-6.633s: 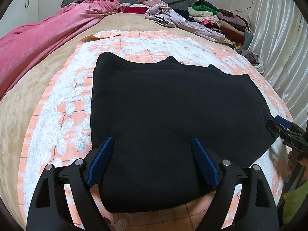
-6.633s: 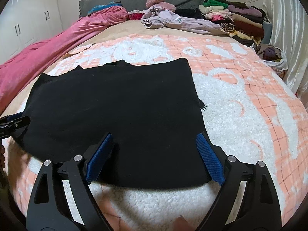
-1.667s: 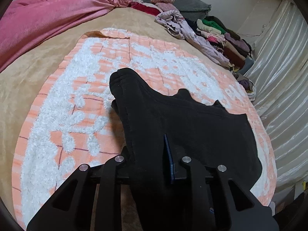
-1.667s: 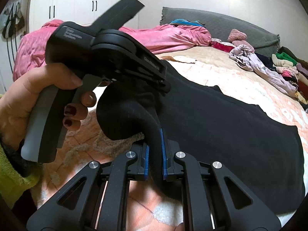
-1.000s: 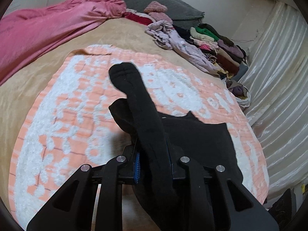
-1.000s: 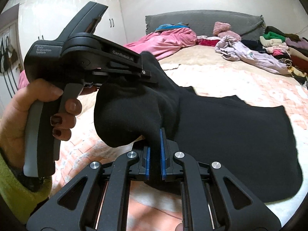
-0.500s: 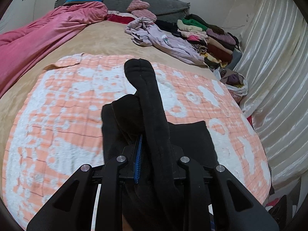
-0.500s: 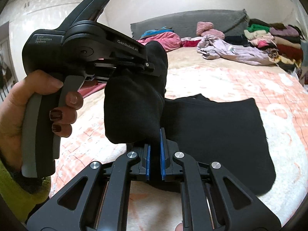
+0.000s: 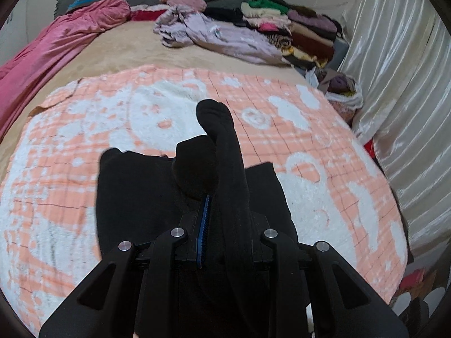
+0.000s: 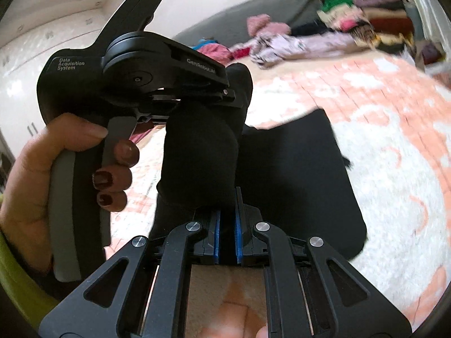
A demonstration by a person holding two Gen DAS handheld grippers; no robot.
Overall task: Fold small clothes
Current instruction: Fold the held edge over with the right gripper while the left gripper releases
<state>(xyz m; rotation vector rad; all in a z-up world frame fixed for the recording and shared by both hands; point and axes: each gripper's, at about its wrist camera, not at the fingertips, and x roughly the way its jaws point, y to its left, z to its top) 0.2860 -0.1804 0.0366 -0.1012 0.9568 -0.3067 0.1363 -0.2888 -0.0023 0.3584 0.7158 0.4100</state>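
Right gripper [image 10: 225, 225]: blue pads nearly together, pinching a fold of the black garment [image 10: 296, 186]; tool aimed moderately downward at the bed.

Left gripper [image 9: 222, 225]: pointed more steeply down, jaws narrow, clamped on a thick bunched edge of the same garment; a rolled tip of cloth stands up past the fingers.

Left hand [image 10: 56, 169], seen from the right wrist view: wrapped round the grey handle, index finger on the trigger, other fingers curled beneath; yellow-green sleeve [image 10: 11, 281] at the wrist. The two tools sit close together, side by side.

Rest of the garment hangs down onto the orange-and-white blanket [image 9: 324, 152].

Beyond: pink bedcover [image 9: 56, 48], stacked folded clothes [image 9: 296, 31], pale curtain [image 9: 408, 84].
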